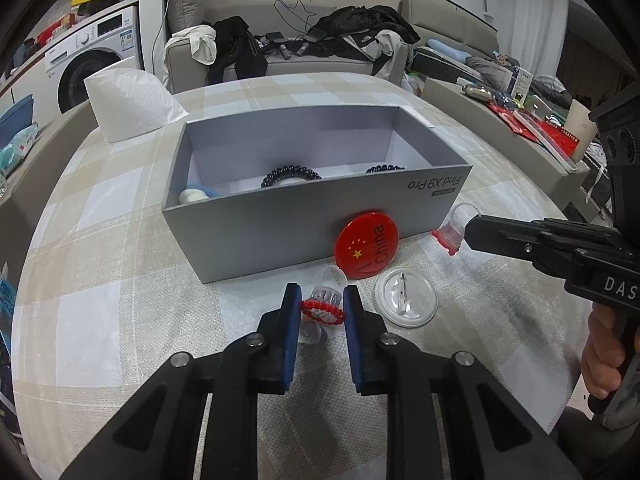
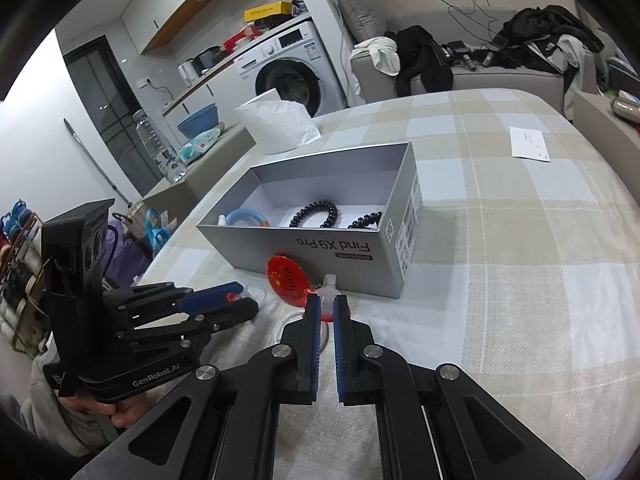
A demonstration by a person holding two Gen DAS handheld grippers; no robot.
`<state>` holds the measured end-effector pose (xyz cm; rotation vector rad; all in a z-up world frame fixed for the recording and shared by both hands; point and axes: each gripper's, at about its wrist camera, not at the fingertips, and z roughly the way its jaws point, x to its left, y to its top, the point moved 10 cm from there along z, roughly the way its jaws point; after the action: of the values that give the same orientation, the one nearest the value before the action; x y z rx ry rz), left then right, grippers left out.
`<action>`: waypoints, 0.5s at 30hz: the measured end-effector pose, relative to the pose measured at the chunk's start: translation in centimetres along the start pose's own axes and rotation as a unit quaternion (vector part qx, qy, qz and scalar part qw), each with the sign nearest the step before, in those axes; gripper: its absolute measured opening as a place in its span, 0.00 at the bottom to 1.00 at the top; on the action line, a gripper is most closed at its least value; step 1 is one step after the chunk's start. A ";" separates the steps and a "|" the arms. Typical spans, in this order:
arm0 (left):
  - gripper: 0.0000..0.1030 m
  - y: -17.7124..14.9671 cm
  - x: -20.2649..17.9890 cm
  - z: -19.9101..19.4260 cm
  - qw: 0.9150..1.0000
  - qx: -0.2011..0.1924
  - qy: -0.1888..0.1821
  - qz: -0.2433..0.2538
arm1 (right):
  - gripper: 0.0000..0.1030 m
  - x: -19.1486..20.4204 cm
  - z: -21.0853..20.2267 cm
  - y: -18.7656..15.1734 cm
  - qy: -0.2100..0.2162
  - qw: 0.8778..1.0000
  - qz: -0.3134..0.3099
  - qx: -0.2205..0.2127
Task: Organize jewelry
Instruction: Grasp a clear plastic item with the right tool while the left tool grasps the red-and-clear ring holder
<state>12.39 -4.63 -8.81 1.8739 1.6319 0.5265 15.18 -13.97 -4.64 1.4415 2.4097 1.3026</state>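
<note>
Left gripper [image 1: 322, 308] fingers pinch a small clear plastic ornament with red beaded ring [image 1: 323, 307]. Right gripper [image 2: 323, 312] fingers pinch a second clear red-rimmed ornament [image 2: 329, 289] beside the open grey cardboard box [image 2: 332, 256].

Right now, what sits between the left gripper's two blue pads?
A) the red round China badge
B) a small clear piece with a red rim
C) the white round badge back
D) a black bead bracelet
B: in the left wrist view the left gripper has closed on the small clear piece with a red rim, while the red badge leans on the grey box and the black bracelet lies inside it.
</note>
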 end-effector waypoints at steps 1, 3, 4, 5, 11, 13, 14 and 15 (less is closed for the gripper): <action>0.16 0.1 0.0 -0.2 1.000 -0.004 -0.001 0.000 | 0.05 0.0 -0.1 0.0 -0.001 1.000 -0.001 -0.001; 0.16 0.4 0.0 -0.6 1.000 -0.012 0.000 0.001 | 0.05 0.2 -0.2 0.1 -0.001 1.000 -0.002 -0.004; 0.16 0.6 0.0 -0.8 1.000 -0.016 0.001 0.000 | 0.05 0.2 -0.4 0.2 -0.002 1.000 -0.002 -0.006; 0.16 0.8 0.0 -1.1 1.000 -0.021 0.001 0.000 | 0.05 0.3 -0.6 0.3 -0.002 1.000 -0.003 -0.009; 0.16 2.2 0.2 -2.6 0.998 -0.056 0.008 -0.006 | 0.05 0.9 -1.9 1.2 -0.003 0.999 -0.008 -0.031; 0.16 2.7 0.4 -3.0 0.998 -0.065 0.011 -0.011 | 0.05 1.2 -2.3 1.6 -0.002 0.999 -0.010 -0.039; 0.16 3.0 0.6 -3.3 0.997 -0.071 0.013 -0.014 | 0.05 1.3 -2.6 1.9 -0.002 0.999 -0.011 -0.043; 0.16 3.4 0.7 -3.5 0.997 -0.077 0.014 -0.016 | 0.05 1.4 -2.8 2.2 -0.002 0.999 -0.012 -0.047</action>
<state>12.81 -3.54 -4.03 1.7318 1.5898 0.6487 14.72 -14.20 -0.86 1.3850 2.3210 1.3872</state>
